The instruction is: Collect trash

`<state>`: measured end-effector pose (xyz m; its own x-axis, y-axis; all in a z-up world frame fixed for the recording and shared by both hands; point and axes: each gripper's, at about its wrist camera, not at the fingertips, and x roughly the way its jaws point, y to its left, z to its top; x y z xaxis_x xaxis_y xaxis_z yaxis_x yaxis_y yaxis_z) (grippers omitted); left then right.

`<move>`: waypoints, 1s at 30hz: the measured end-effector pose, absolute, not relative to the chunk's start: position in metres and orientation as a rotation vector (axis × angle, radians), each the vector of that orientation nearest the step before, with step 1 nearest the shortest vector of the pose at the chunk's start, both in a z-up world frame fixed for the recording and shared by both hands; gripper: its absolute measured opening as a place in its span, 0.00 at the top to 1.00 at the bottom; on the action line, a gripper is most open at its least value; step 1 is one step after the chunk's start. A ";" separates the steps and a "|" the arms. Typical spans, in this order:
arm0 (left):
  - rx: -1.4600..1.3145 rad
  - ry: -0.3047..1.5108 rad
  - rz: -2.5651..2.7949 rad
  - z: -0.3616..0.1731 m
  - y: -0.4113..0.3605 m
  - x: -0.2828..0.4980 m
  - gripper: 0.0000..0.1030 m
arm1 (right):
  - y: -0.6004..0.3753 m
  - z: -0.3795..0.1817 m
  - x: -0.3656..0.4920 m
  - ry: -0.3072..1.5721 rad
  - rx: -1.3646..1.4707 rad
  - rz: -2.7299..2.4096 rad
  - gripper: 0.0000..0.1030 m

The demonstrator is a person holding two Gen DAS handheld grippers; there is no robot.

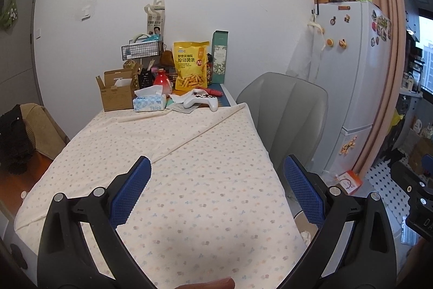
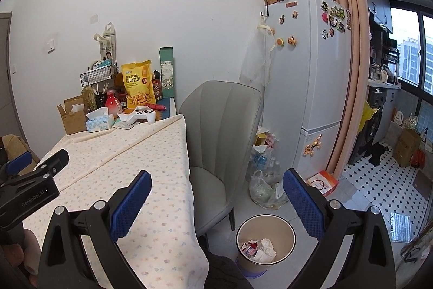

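With the left gripper (image 1: 216,180) and right gripper (image 2: 216,194) both wide open and empty above the surface (image 1: 189,167), the step is locating trash: next, reach the crumpled paper (image 1: 180,98) beside the controller (image 1: 201,100), bin (image 2: 265,245) below.

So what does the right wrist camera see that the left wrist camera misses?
Only the right wrist view shows the inside of the trash bin on the floor, with crumpled paper in it, plus the plastic bags behind the chair. Only the left wrist view shows the brown seat left of the table. Both share the cloth-covered table, white game controller, tissue box, grey chair, fridge, and an open, empty claw.
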<state>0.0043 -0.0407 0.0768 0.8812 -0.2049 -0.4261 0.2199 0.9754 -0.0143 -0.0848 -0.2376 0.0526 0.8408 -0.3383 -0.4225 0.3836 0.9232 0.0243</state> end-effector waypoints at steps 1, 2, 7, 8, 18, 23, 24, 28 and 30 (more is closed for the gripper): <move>0.038 0.438 -0.221 0.077 -0.041 0.004 0.05 | -0.237 0.053 -0.085 0.424 0.109 -0.384 0.07; 0.040 0.436 -0.222 0.077 -0.042 0.003 0.05 | -0.237 0.053 -0.085 0.423 0.107 -0.385 0.07; 0.025 0.434 -0.215 0.079 -0.041 0.004 0.05 | -0.234 0.053 -0.085 0.427 0.098 -0.383 0.07; 0.026 0.434 -0.216 0.079 -0.041 0.003 0.05 | -0.234 0.053 -0.085 0.427 0.099 -0.383 0.07; 0.029 0.432 -0.215 0.080 -0.040 0.001 0.05 | -0.234 0.054 -0.087 0.423 0.093 -0.387 0.07; 0.025 0.432 -0.217 0.081 -0.040 0.002 0.05 | -0.234 0.052 -0.087 0.428 0.089 -0.388 0.07; 0.026 0.431 -0.217 0.081 -0.040 0.001 0.05 | -0.234 0.053 -0.087 0.426 0.087 -0.390 0.07; 0.028 0.429 -0.216 0.081 -0.040 0.002 0.05 | -0.235 0.052 -0.087 0.423 0.086 -0.392 0.07; 0.028 0.428 -0.216 0.081 -0.041 0.001 0.05 | -0.235 0.052 -0.087 0.423 0.088 -0.391 0.07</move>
<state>0.0013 -0.0406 0.0811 0.8873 -0.2017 -0.4147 0.2136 0.9768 -0.0179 -0.0869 -0.2353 0.0522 0.8387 -0.3510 -0.4165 0.3874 0.9219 0.0031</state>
